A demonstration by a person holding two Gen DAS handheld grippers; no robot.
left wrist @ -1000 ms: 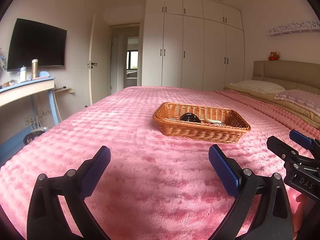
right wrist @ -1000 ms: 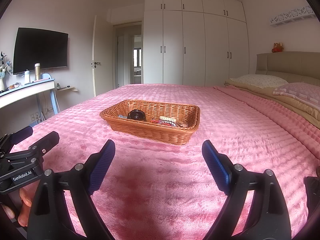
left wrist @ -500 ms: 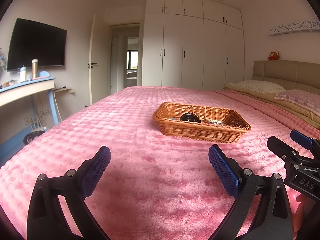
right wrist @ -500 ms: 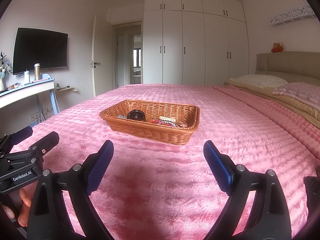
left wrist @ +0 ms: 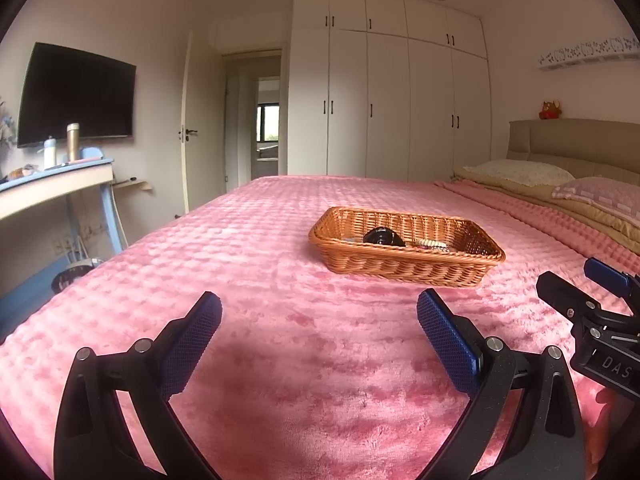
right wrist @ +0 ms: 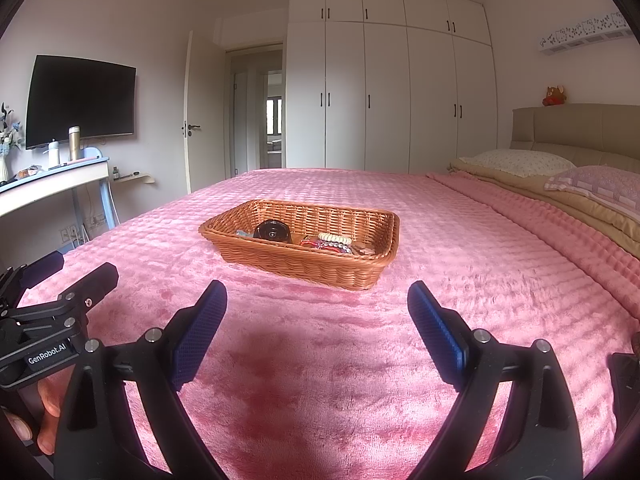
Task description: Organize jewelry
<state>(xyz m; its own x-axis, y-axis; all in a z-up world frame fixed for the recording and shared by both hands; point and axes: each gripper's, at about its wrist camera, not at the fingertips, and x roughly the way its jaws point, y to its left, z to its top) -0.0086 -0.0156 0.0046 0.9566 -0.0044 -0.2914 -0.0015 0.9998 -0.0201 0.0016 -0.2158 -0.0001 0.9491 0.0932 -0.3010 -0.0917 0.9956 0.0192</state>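
A wicker basket sits on the pink bedspread, also in the right wrist view. Inside lie a round black box, a cream beaded bracelet and a red beaded piece; the box and bracelet also show in the left wrist view. My left gripper is open and empty, low over the bedspread, short of the basket. My right gripper is open and empty, likewise short of the basket. Each gripper shows at the other view's edge.
The pink bedspread covers the bed. Pillows and a headboard lie at the right. A desk with bottles stands at the left under a wall TV. White wardrobes and an open door are behind.
The right gripper's jaws have spread slightly wider. The left gripper and the basket have not visibly moved.
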